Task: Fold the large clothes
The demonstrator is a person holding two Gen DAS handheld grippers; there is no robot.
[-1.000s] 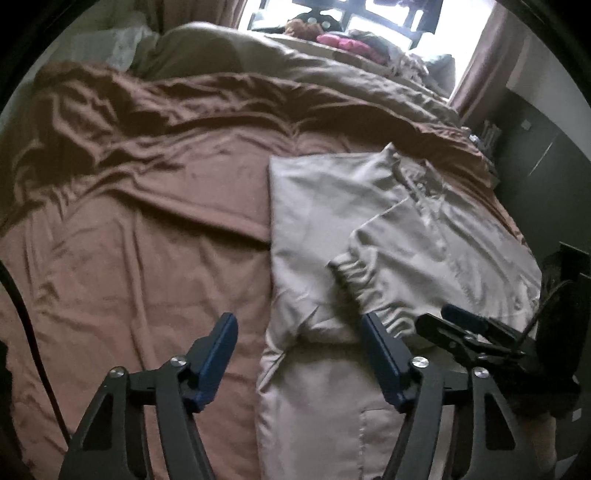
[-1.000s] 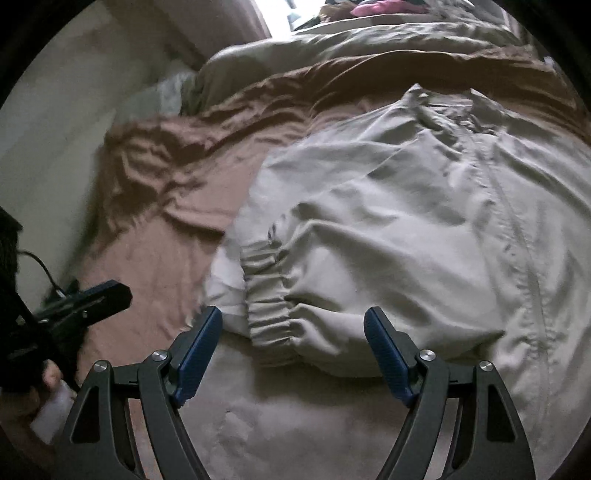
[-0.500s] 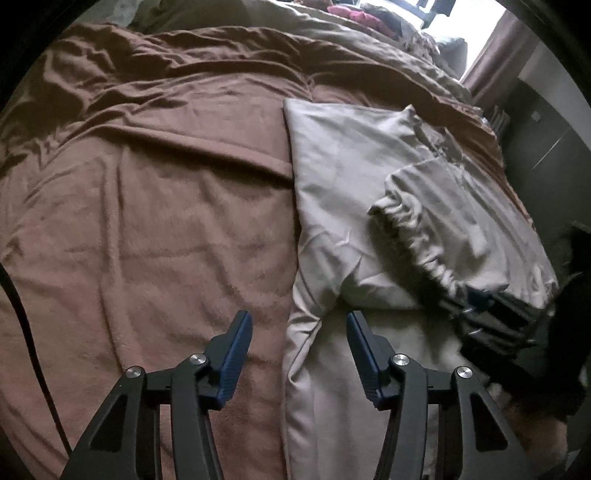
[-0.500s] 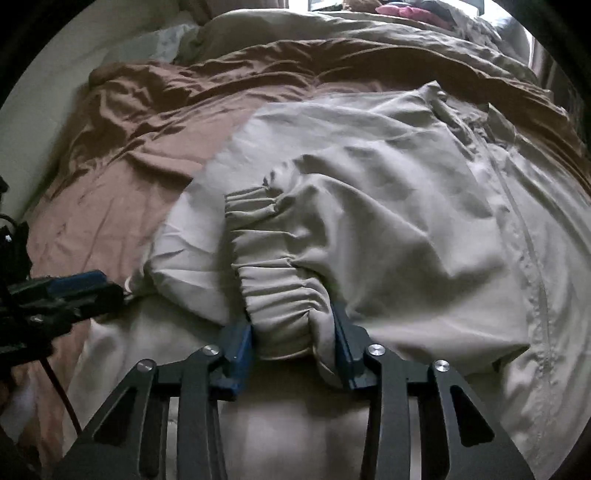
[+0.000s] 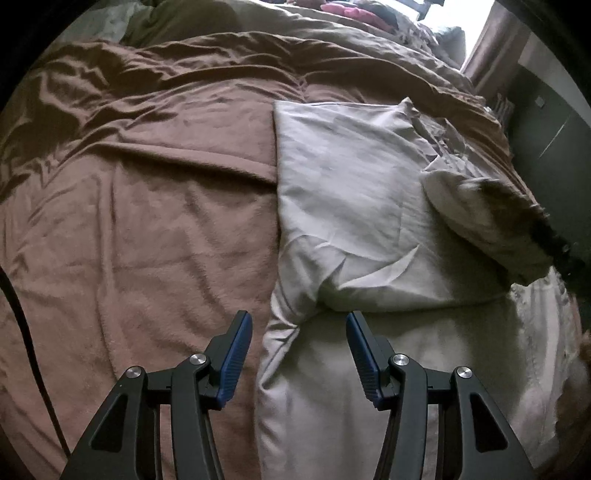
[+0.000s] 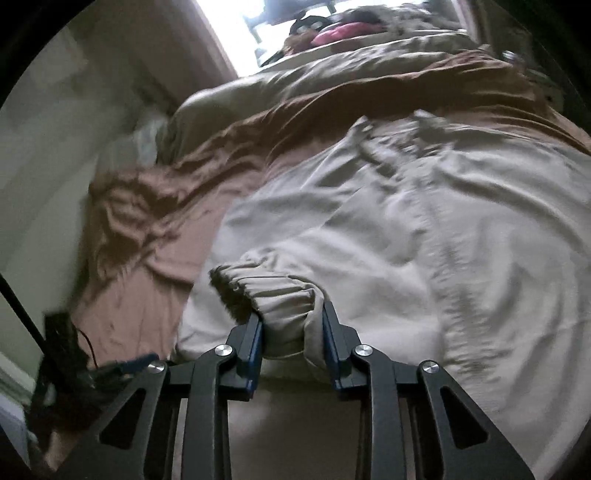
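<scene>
Right hand-held gripper (image 6: 291, 314): jaws closing, blue pads pressed on the gathered cuff (image 6: 269, 288), lifting the sleeve (image 6: 369, 254).
Left hand-held gripper (image 5: 299, 325): released, jaws apart above the jacket's left edge, gripping nothing.
Jacket (image 5: 351, 192): beige, spread flat on the bed's right half, one side folded over.
Blanket (image 5: 147, 221): brown, rumpled under it.
Beyond: bright window (image 6: 236, 22).

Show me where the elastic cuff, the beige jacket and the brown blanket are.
elastic cuff (image 6: 275, 295), right wrist view, gathered band above the gripper
beige jacket (image 5: 351, 177), left wrist view, flat folded panel
brown blanket (image 5: 147, 221), left wrist view, bare part beside the jacket
</scene>
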